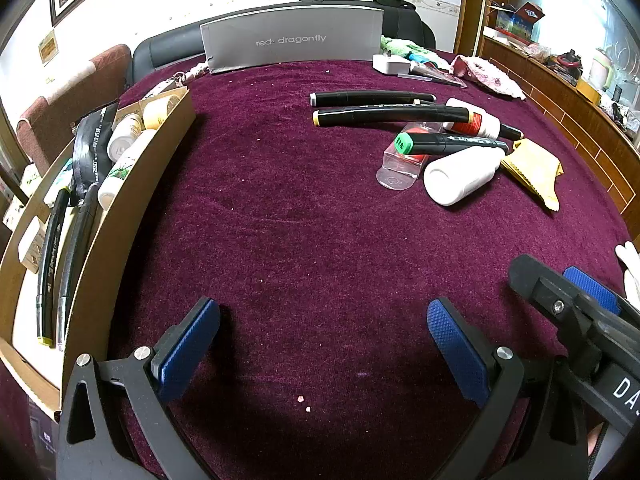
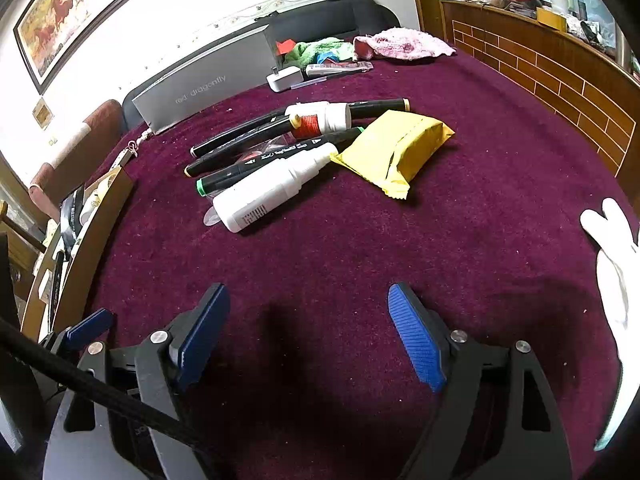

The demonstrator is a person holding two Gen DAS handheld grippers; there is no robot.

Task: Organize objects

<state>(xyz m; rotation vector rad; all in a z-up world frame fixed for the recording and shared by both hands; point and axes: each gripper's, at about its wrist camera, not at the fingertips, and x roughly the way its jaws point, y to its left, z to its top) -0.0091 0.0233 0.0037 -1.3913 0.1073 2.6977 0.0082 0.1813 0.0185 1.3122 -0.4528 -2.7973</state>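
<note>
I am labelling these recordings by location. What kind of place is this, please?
Most likely a room in a home, perhaps a living or dining room. A framed painting hangs on the wall, a table with a purple cloth holds household clutter, and a wooden shelf carries assorted items.

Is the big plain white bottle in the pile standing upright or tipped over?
Tipped over. The white bottle lies on its side on the purple cloth, its base facing the camera.

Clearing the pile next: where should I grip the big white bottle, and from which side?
Grip the white bottle across its wide body, from above on the near side. It lies flat at the pile's front edge, with the green-capped marker close behind.
</note>
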